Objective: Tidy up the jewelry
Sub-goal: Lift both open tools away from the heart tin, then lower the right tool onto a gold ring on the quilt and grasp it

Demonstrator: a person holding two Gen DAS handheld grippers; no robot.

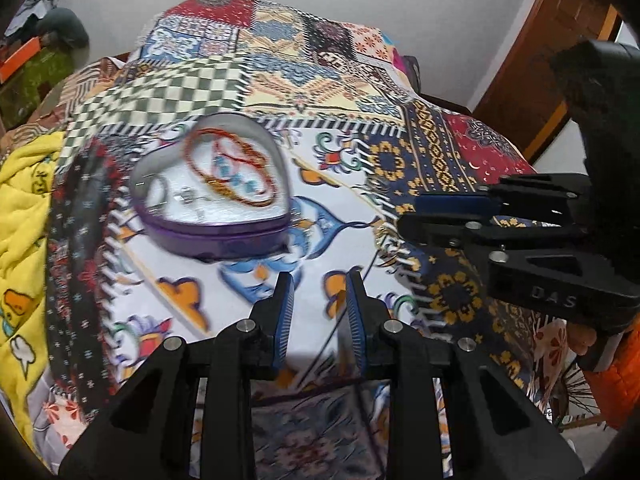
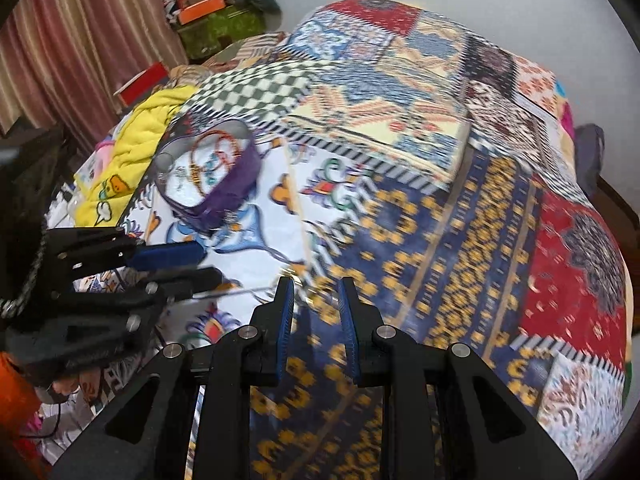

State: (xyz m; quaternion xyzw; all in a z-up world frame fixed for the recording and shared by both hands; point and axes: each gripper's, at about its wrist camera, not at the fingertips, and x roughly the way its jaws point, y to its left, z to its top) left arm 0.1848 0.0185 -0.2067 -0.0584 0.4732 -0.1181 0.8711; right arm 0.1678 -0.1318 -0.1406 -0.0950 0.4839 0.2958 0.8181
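Observation:
A purple heart-shaped jewelry box (image 1: pixel 208 196) lies open on the patchwork bedspread (image 1: pixel 332 96), with red and orange bangles (image 1: pixel 236 168) and a small silver piece (image 1: pixel 186 196) on its white lining. My left gripper (image 1: pixel 320 292) is open and empty, a little short of the box and to its right. My right gripper (image 2: pixel 316 300) is open and empty over the blue and yellow patch. The box also shows in the right wrist view (image 2: pixel 212 168), far left. Each gripper appears side-on in the other's view, the right one (image 1: pixel 440 216) and the left one (image 2: pixel 188 264).
A yellow blanket (image 1: pixel 24 216) lies bunched at the bed's left edge. A green bag with orange boxes (image 2: pixel 218 20) stands on the floor beyond. A wooden door (image 1: pixel 560 48) is at the right, striped curtains (image 2: pixel 80 32) at the left.

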